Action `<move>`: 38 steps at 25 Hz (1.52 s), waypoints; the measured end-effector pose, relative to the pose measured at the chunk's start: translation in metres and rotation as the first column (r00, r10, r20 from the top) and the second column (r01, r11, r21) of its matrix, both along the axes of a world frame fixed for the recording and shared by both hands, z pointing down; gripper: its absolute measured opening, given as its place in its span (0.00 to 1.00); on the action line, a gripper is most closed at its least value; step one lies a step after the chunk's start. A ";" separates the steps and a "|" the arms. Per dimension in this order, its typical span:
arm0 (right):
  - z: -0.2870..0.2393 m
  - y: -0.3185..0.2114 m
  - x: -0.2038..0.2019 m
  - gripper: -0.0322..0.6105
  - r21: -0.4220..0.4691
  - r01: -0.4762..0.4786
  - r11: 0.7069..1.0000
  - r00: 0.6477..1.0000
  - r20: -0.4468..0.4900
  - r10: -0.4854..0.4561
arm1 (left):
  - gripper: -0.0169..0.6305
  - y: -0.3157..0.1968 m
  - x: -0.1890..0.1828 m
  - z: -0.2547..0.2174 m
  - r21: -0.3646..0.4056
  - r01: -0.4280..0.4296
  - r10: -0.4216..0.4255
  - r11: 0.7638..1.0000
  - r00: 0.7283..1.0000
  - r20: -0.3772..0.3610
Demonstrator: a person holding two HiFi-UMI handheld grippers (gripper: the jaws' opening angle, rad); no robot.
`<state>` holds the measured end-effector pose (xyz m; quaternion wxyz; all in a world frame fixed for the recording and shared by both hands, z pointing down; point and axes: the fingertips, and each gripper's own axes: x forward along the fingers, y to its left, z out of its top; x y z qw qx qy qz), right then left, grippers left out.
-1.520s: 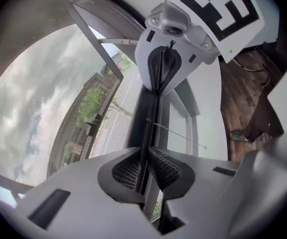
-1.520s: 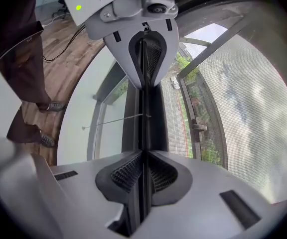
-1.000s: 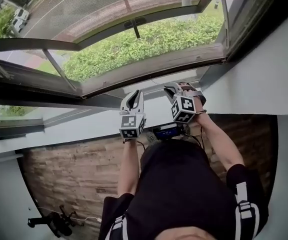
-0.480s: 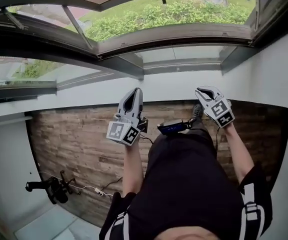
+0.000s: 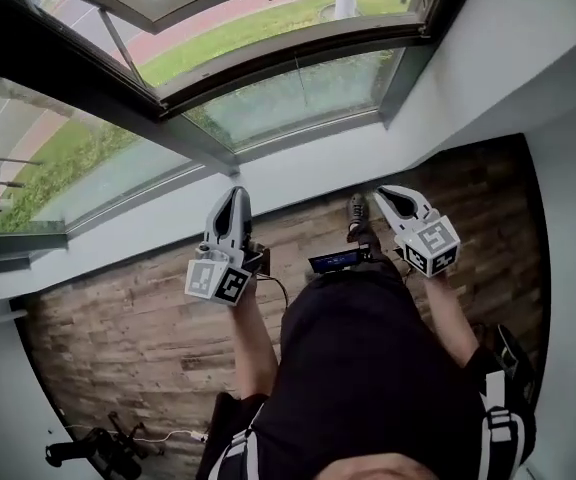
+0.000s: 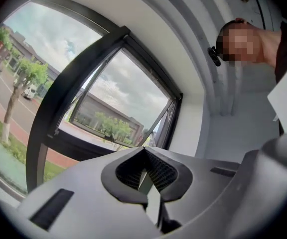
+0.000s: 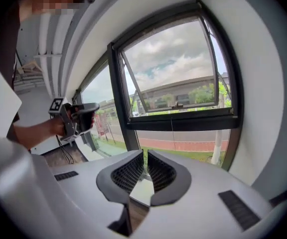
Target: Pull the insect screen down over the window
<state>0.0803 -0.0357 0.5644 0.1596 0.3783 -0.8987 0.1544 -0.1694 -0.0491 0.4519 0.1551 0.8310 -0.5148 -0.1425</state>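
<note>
Noted left gripper (image 5: 232, 196) fully together on nothing, right gripper (image 5: 386, 196) a narrow slit apart and empty, both well apart from the window (image 5: 288, 58) up at 12 o'clock.

Just soft daylight here, all of it coming in through the window (image 5: 298, 93) from a cloudy sky, so there are no hard shadows and no real glare. The head view is sharp but bends hard: the window frame (image 5: 98, 73) curves like a bow and goes nearly black against the outdoors. The brown floor (image 5: 138, 338) sits dimmer than the white wall (image 5: 528, 58). Both gripper views have dark vignetted corners. The left gripper (image 6: 144, 150) and right gripper (image 7: 145, 152) look soft so close to the lens, while the view outside stays crisp.
</note>
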 end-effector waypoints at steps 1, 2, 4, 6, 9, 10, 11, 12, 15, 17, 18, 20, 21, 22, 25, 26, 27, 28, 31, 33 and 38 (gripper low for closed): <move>-0.003 0.021 0.002 0.10 0.002 -0.014 1.000 1.000 0.004 0.014 | 0.04 0.011 -0.004 0.003 -0.003 -0.002 0.002 1.000 1.000 -0.028; -0.003 0.040 0.004 0.10 -0.001 -0.021 1.000 1.000 -0.005 0.021 | 0.04 0.022 -0.006 0.006 -0.003 -0.005 0.005 1.000 0.999 -0.051; -0.002 0.070 0.011 0.10 -0.019 -0.037 0.999 0.999 -0.028 0.036 | 0.04 0.045 -0.008 0.005 0.001 -0.016 0.016 1.000 0.997 -0.074; -0.012 0.091 0.016 0.10 -0.023 -0.055 0.998 0.998 -0.015 0.055 | 0.04 0.070 -0.009 -0.004 0.019 -0.024 0.026 1.000 0.997 -0.075; -0.044 0.094 0.011 0.10 0.029 -0.066 0.997 0.996 0.061 0.064 | 0.04 0.091 -0.017 -0.024 0.073 -0.012 0.015 0.997 0.999 -0.051; -0.055 0.095 0.007 0.10 0.045 -0.064 0.997 0.994 0.091 0.059 | 0.04 0.097 -0.019 -0.030 0.087 -0.003 0.007 0.996 0.999 -0.044; -0.064 0.097 0.003 0.10 0.059 -0.058 0.997 0.992 0.117 0.050 | 0.04 0.105 -0.021 -0.034 0.099 0.005 -0.001 0.995 0.999 -0.039; -0.071 0.101 0.000 0.10 0.073 -0.048 0.996 0.990 0.135 0.038 | 0.04 0.114 -0.021 -0.037 0.108 0.012 -0.009 0.994 0.999 -0.033; -0.087 0.117 -0.005 0.10 0.115 -0.020 0.993 0.988 0.153 0.003 | 0.04 0.136 -0.021 -0.044 0.122 0.029 -0.027 0.992 0.999 -0.023; -0.093 0.132 -0.001 0.10 0.129 -0.015 0.991 0.985 0.170 -0.007 | 0.04 0.146 -0.016 -0.047 0.122 0.034 -0.031 0.992 0.999 -0.024; -0.095 0.141 0.005 0.10 0.131 -0.016 0.991 0.984 0.179 -0.008 | 0.04 0.150 -0.009 -0.048 0.121 0.034 -0.031 0.992 0.999 -0.024; -0.094 0.161 0.021 0.10 0.128 -0.021 0.992 0.981 0.193 -0.004 | 0.04 0.160 0.012 -0.050 0.119 0.021 -0.019 0.993 1.000 -0.016; -0.092 0.171 0.032 0.10 0.122 -0.029 0.992 0.979 0.202 0.003 | 0.04 0.165 0.025 -0.050 0.116 0.009 -0.008 0.993 1.000 -0.008; -0.089 0.182 0.043 0.10 0.112 -0.041 0.993 0.976 0.217 0.015 | 0.04 0.172 0.040 -0.049 0.111 -0.006 0.006 0.994 1.000 0.002; -0.079 0.214 0.079 0.10 0.070 -0.081 0.994 0.954 0.294 0.057 | 0.04 0.200 0.079 -0.044 0.088 -0.046 0.043 0.995 0.998 0.034; -0.076 0.226 0.089 0.10 0.056 -0.088 0.995 0.943 0.325 0.065 | 0.04 0.212 0.090 -0.042 0.078 -0.053 0.050 0.996 0.998 0.044; -0.073 0.239 0.098 0.10 0.040 -0.091 0.995 0.932 0.354 0.071 | 0.04 0.225 0.100 -0.040 0.068 -0.058 0.054 0.996 0.997 0.055; -0.070 0.252 0.107 0.10 0.025 -0.089 0.996 0.922 0.379 0.073 | 0.04 0.240 0.110 -0.039 0.059 -0.060 0.056 0.996 0.996 0.067; -0.064 0.281 0.124 0.10 -0.007 -0.065 0.998 0.897 0.437 0.061 | 0.04 0.282 0.129 -0.037 0.039 -0.052 0.048 0.998 0.994 0.103; -0.063 0.292 0.128 0.10 -0.022 -0.043 0.999 0.875 0.481 0.048 | 0.04 0.306 0.133 -0.037 0.028 -0.032 0.028 0.999 0.992 0.126; -0.074 0.307 0.131 0.10 -0.041 -0.011 0.999 0.807 0.589 0.033 | 0.04 0.345 0.131 -0.046 0.020 0.009 -0.012 1.000 0.985 0.172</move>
